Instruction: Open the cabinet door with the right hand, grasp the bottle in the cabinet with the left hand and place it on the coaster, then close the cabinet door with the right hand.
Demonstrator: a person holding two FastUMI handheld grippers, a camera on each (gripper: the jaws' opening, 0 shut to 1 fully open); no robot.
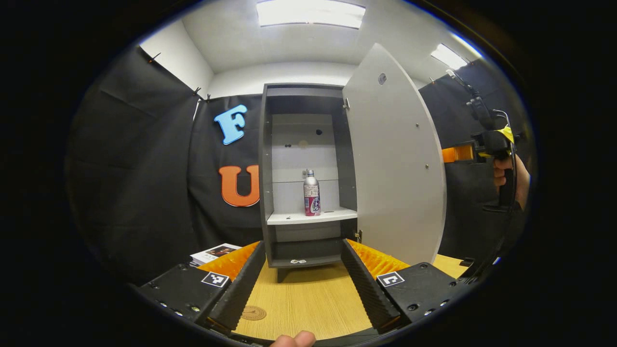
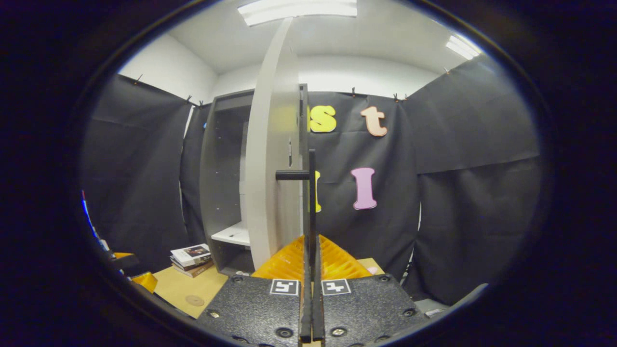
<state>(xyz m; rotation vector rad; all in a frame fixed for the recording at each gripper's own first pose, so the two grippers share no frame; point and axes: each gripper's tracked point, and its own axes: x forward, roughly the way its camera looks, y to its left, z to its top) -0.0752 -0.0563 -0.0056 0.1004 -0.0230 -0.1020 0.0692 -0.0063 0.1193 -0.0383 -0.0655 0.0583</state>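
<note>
The grey cabinet (image 1: 265,193) stands open on the wooden table (image 1: 308,294), its pale door (image 1: 395,168) swung out to the right. A silver bottle with a pink label (image 1: 312,193) stands upright on the white middle shelf. My left gripper (image 1: 303,246) is open, level with the cabinet's base and well short of the bottle. A round brown coaster (image 1: 253,313) lies on the table by its left finger. In the right gripper view my right gripper (image 2: 311,241) is shut on the door's thin black handle (image 2: 311,193), seen edge-on beside the door (image 2: 272,168). The coaster (image 2: 194,300) lies lower left.
A stack of books (image 1: 214,251) lies on the table left of the cabinet, also seen as books (image 2: 190,258) in the right gripper view. A hand (image 1: 503,176) holds the right gripper behind the open door. Black cloth walls close in all round.
</note>
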